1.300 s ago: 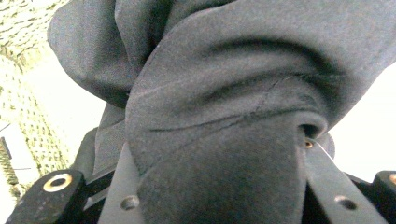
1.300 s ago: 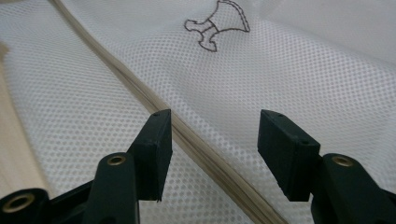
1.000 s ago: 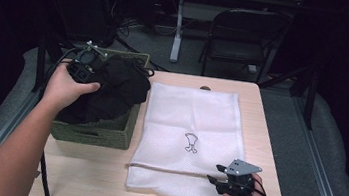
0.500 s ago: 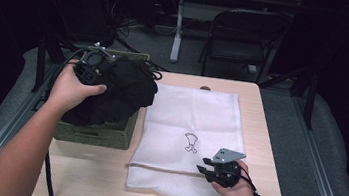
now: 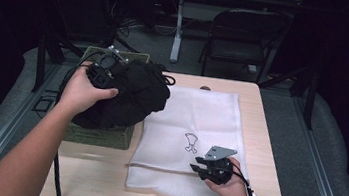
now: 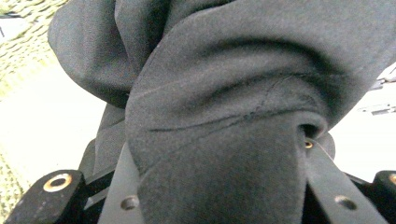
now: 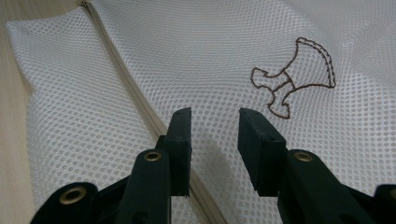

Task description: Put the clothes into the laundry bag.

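Worktop [image 5: 258,138] of pale wood stands in what I take for a dark room. My left gripper [image 5: 102,71] clamps black cloth [image 5: 132,98] above the far-left basket [image 5: 102,137]; my right gripper [image 5: 204,164], jaws just narrowing, nothing between, hovers over the white mesh bag [image 5: 200,116] nearby.

Basket [image 5: 100,135] sits at table [image 5: 101,185] left edge, garment [image 5: 134,98] bunched over it. Mesh bag [image 5: 200,116] lies flat just right of basket, zipper [image 5: 154,167] along its near edge. Chair [image 5: 242,41] behind table.
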The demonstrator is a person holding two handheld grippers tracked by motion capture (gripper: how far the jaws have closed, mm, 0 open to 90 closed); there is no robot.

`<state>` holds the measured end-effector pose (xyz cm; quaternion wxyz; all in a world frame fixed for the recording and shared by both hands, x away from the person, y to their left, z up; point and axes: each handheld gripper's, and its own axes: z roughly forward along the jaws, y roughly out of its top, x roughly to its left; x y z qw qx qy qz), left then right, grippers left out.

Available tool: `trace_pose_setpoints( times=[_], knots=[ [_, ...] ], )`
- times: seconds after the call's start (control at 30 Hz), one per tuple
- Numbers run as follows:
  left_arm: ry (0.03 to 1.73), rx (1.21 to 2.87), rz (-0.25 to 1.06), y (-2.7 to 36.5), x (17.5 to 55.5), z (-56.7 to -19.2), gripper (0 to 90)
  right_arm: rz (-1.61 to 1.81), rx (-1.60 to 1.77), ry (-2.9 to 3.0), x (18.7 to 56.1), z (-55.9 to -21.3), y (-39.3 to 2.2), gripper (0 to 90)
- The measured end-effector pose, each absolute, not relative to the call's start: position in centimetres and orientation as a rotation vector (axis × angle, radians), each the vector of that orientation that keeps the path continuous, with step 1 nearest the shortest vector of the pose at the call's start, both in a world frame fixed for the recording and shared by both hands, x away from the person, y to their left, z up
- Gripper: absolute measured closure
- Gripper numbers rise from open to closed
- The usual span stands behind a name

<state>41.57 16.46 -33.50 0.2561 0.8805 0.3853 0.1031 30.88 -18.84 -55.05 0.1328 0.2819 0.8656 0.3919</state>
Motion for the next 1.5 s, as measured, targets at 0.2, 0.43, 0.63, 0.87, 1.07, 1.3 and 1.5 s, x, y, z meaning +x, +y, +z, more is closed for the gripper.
trace_pose_setpoints(
  times=[0.2, 0.43, 0.63, 0.87, 1.07, 1.3, 1.5],
  knots=[
    [1.013, 2.403, 0.273, 15.2, 41.3, -33.6, 62.6, 1.126, 0.78, 2.538, 30.8, -55.5, -18.3, 64.9],
    [0.981, 2.413, 0.253, 14.1, 41.1, -33.5, 62.6, 1.112, 0.749, 2.574, 30.6, -56.1, -17.9, 62.8],
    [0.964, 2.422, 0.246, 13.3, 41.0, -33.5, 62.6, 1.086, 0.712, 2.605, 30.9, -56.7, -17.4, 62.7],
    [0.953, 2.422, 0.242, 12.8, 40.9, -33.4, 62.6, 1.094, 0.725, 2.609, 31.2, -56.7, -17.4, 71.4],
    [0.945, 2.415, 0.233, 12.4, 40.7, -33.4, 62.6, 1.076, 0.719, 2.639, 31.2, -57.0, -17.2, 78.4],
    [0.925, 2.426, 0.209, 11.8, 40.3, -34.1, 62.6, 1.032, 0.67, 2.663, 30.8, -57.5, -16.5, 80.5],
    [0.92, 2.421, 0.202, 11.6, 40.2, -34.4, 62.6, 1.044, 0.664, 2.664, 30.9, -57.6, -16.7, 85.4]
  ],
)
